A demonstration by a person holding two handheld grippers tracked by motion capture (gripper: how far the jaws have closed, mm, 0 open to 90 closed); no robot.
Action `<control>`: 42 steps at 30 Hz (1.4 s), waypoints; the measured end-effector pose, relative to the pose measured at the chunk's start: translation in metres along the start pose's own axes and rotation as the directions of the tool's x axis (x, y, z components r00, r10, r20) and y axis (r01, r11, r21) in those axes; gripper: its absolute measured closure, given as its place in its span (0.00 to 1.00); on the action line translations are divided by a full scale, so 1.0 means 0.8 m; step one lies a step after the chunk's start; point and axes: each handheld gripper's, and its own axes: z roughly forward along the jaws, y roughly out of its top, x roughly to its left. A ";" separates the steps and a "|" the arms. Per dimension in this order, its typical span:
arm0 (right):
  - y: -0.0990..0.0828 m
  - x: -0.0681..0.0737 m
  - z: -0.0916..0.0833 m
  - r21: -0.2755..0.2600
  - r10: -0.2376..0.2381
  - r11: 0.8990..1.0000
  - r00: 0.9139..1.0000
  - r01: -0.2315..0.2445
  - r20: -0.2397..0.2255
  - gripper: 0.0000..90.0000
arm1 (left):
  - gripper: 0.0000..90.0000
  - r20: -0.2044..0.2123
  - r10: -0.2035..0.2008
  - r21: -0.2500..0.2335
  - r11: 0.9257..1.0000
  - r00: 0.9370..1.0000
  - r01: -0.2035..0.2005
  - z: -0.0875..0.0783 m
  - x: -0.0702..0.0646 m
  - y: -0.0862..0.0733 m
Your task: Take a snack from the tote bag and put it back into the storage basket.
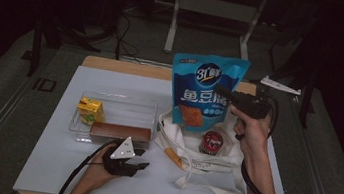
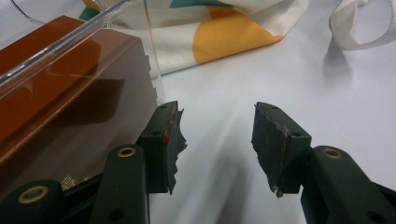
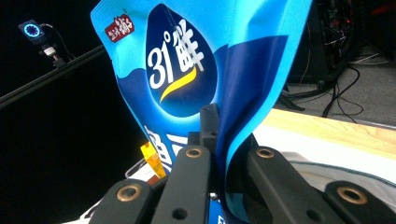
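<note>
High view: yellow carton (image 1: 90, 109) and brown box (image 1: 120, 131) inside clear tray (image 1: 118, 101).

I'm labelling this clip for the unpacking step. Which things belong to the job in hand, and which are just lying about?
In the job:
- blue snack pouch, pinched in the right gripper
- cloth tote bag beneath it

Lying about:
- small tin on the bag
- clear bin, with yellow carton and brown box
- left gripper, open, resting
</note>
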 end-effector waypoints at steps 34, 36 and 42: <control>0.018 0.038 0.041 -0.009 0.008 1.000 0.997 -0.009 -0.079 1.00 | 0.58 0.003 0.004 -0.005 1.000 1.000 -0.004 0.000 -0.001 0.000; 0.018 0.040 0.046 -0.006 0.008 1.000 0.996 -0.008 -0.084 1.00 | 0.58 0.003 0.005 -0.005 1.000 1.000 -0.005 -0.001 -0.001 0.000; 0.019 0.047 0.065 0.008 0.000 1.000 0.995 0.001 -0.098 1.00 | 0.58 0.003 0.006 -0.004 1.000 1.000 -0.006 -0.001 -0.001 0.000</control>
